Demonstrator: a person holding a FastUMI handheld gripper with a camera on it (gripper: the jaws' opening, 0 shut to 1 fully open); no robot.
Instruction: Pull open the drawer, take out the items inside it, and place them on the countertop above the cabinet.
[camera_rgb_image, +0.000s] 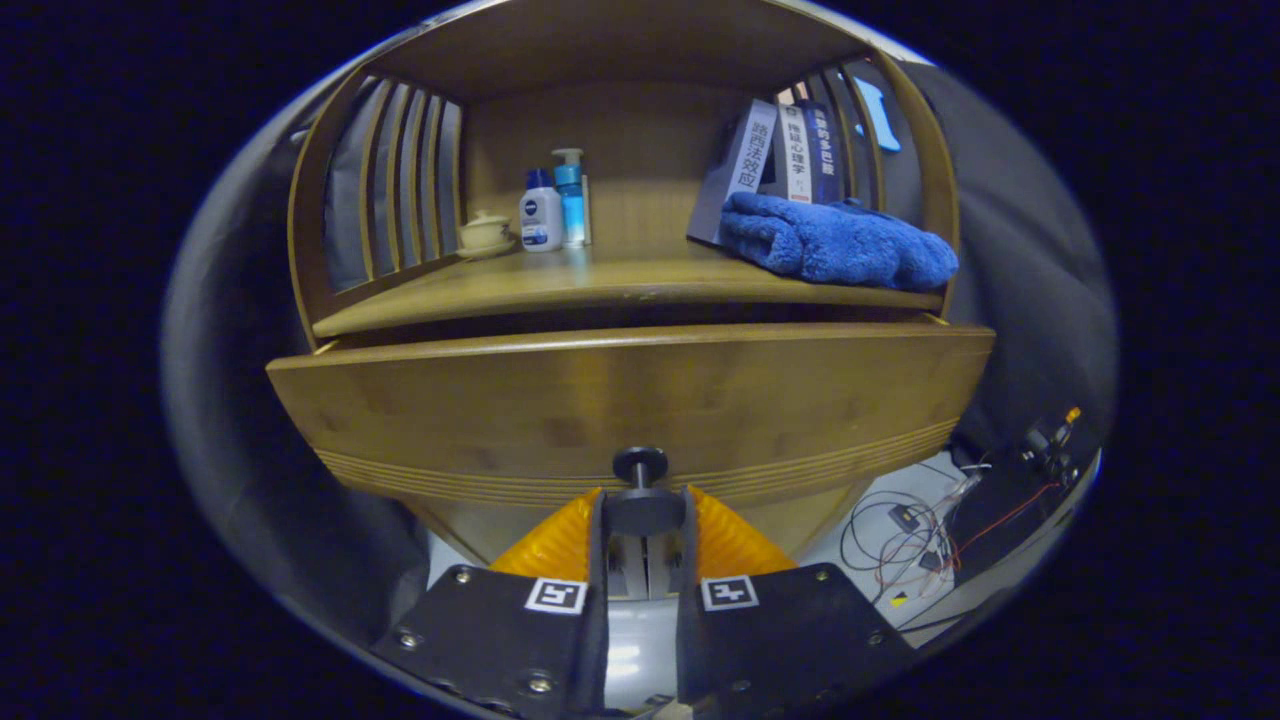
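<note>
gripper view: the tool (645, 520) has its two fingers pressed in on the dark round knob (641, 466) of the drawer (620, 400), one finger on each side of the knob's base, so it is pinching the knob. the knob's stem points straight back toward the tool, and its flat cap sits just above the fingertips. the drawer front runs as a long board from the tool's left to its right, long axis level, and stands forward of the cabinet, with a thin dark gap between its top edge and the worktop (600, 285) beyond it. what lies inside the drawer is hidden behind the front board.

beyond and above the fingers, the worktop has bare wood through its middle. at its back left stand a small cup (485, 232), a white bottle (540, 212) and a blue pump bottle (570, 200), close together. to the right lies a blue towel (835, 245), reaching the worktop's right front edge, with upright books (790, 150) leaning behind it. slatted side walls close the worktop on both sides.

below the drawer to the right, loose wires (920, 535) lie on the floor, too small to make out well.
</note>
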